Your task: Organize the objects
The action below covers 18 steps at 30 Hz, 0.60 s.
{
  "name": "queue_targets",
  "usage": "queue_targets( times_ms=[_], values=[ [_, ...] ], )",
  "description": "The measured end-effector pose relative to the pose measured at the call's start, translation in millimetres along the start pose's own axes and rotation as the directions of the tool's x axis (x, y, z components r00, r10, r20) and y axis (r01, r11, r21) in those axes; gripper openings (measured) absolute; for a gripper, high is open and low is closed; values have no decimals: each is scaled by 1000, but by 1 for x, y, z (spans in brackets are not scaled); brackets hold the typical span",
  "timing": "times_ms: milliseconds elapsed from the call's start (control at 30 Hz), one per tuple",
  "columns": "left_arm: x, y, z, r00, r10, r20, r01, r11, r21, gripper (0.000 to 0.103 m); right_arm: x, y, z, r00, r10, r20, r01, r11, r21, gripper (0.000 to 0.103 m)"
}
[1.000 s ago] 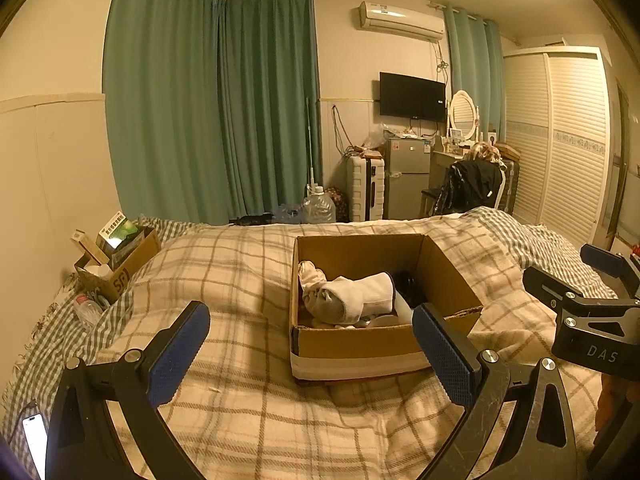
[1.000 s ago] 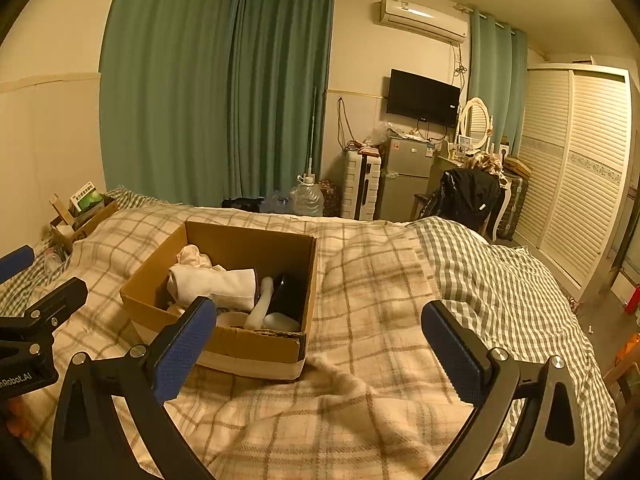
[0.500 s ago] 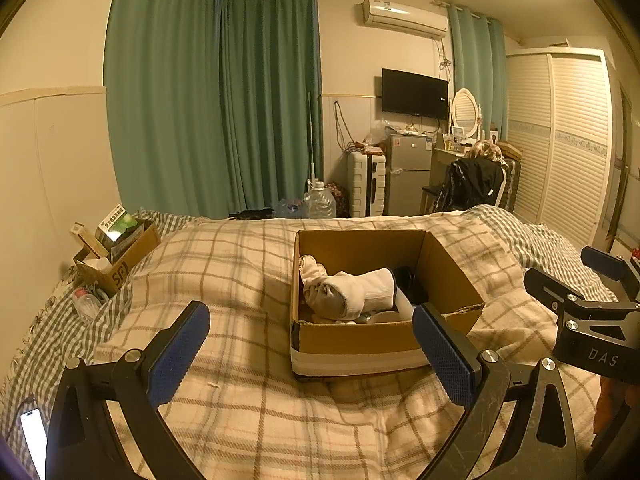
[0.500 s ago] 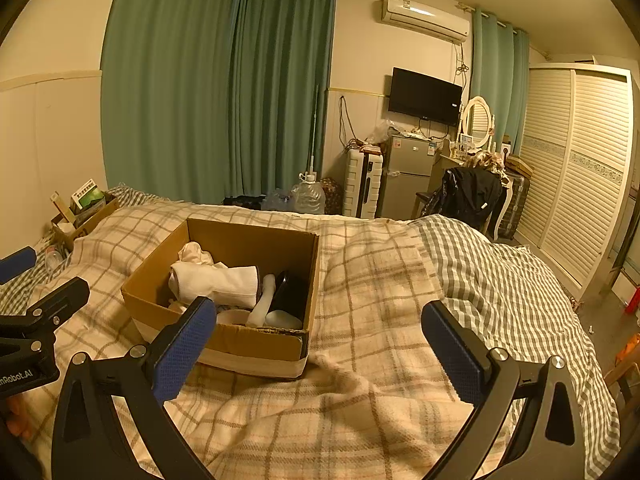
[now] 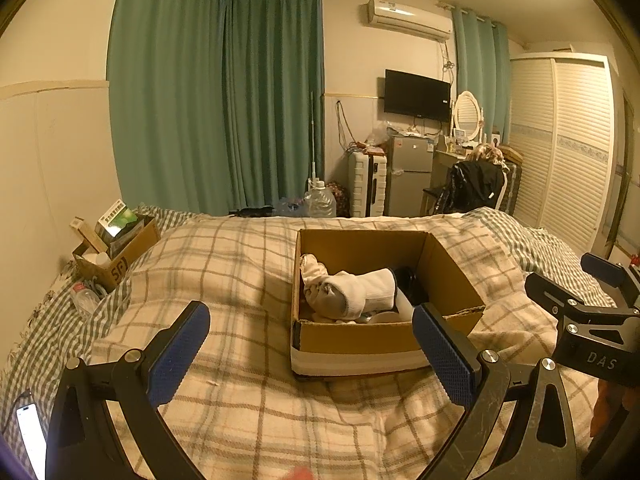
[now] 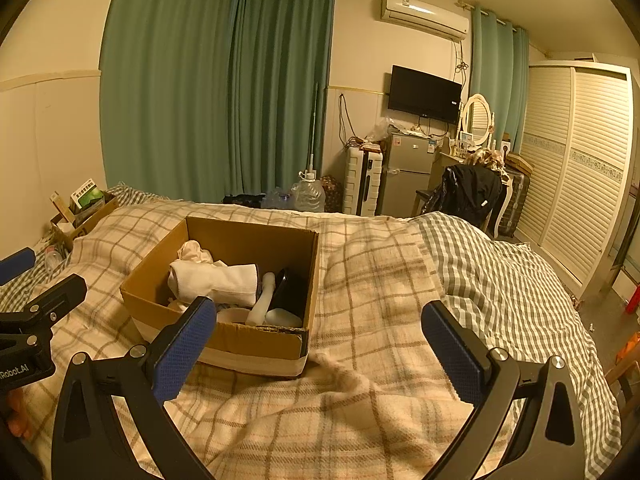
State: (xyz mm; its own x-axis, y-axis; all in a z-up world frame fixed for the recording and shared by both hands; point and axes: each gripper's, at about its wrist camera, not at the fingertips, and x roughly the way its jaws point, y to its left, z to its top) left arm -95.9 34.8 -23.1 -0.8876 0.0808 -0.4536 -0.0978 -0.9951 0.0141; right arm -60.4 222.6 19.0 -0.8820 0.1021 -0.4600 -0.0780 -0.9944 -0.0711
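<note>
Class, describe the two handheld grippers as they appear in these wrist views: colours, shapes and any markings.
Both are black metal frames with silver bolts. The left gripper and right gripper each have two fingers ending in flat blue textured pads. Seen from the other view, the right one bears white letters "DAS" and the left one "Robot.AI". No cables or sleeves show.
</note>
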Motion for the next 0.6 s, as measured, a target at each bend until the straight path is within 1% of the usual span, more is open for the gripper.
queue_targets(
  times_ms=[167, 600],
  values=[
    [1, -1, -1, 1000, 20, -1, -20, 1000, 4, 103, 1, 1, 0, 1000, -1, -3, 1, 1000, -2, 103],
    [2, 1, -1, 1000, 14, -11, -14, 1000, -4, 103, 1, 2, -1, 1000, -2, -5, 2, 1000, -3, 102]
  ],
)
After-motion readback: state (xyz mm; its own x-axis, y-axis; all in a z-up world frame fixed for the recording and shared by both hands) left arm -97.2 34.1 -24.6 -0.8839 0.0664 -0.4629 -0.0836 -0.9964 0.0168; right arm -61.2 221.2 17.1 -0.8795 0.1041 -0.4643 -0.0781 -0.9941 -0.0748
